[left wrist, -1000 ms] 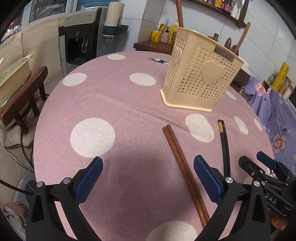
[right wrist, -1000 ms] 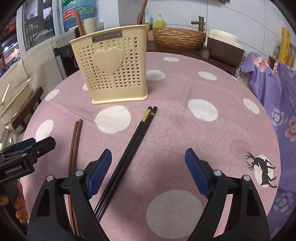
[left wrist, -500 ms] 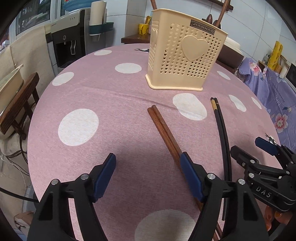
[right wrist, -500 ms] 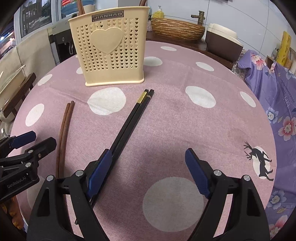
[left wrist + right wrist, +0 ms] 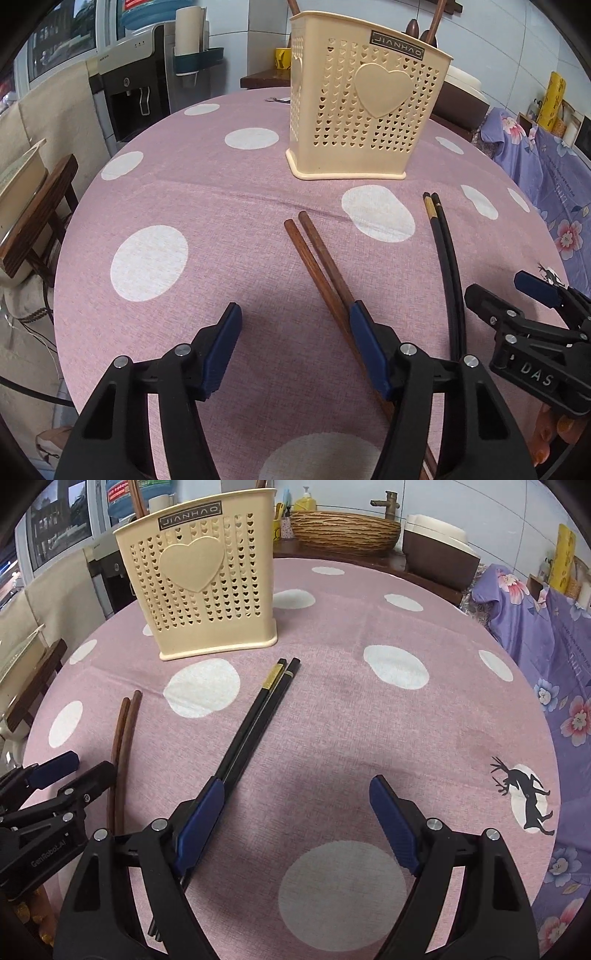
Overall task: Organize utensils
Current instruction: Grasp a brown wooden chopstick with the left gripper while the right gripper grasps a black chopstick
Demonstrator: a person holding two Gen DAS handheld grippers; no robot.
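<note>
Item one: cream plastic utensil holder (image 5: 369, 110) with heart-shaped perforations, upright at the upper centre of the left wrist view, standing on the round counter (image 5: 184, 192) under a pink cloth with white dots. Brown handles already rise from its top; what they belong to cannot be told.

Item two: pair of reddish-brown wooden chopsticks (image 5: 317, 266), flat on the cloth, running from mid-frame down toward the lower right of the left view. Not yet in the holder.

Item three: pair of black chopsticks with gold bands (image 5: 255, 720), flat on the cloth, centre of the right wrist view, tips near the holder's base. Also not yet stowed.

Item four: left hand-held gripper (image 5: 295, 332), lower part of its own view. Jaws closing, nothing clamped; the brown pair lies against the inner face of the right-side pad, not squarely between the two.

Item five: right hand-held gripper (image 5: 295, 812), released and wide. The black pair passes under its left-side pad; nothing grasped.

Progress, as judged: early. Both pairs remain to be lifted and dropped into the holder.

Changes from a second ago: the left hand-held gripper's pads have drawn much nearer each other, and its view now faces the holder's heart panel more squarely. The right one's gap is unchanged, but the black pair, then clear of its left pad, now slips beneath it.
</note>
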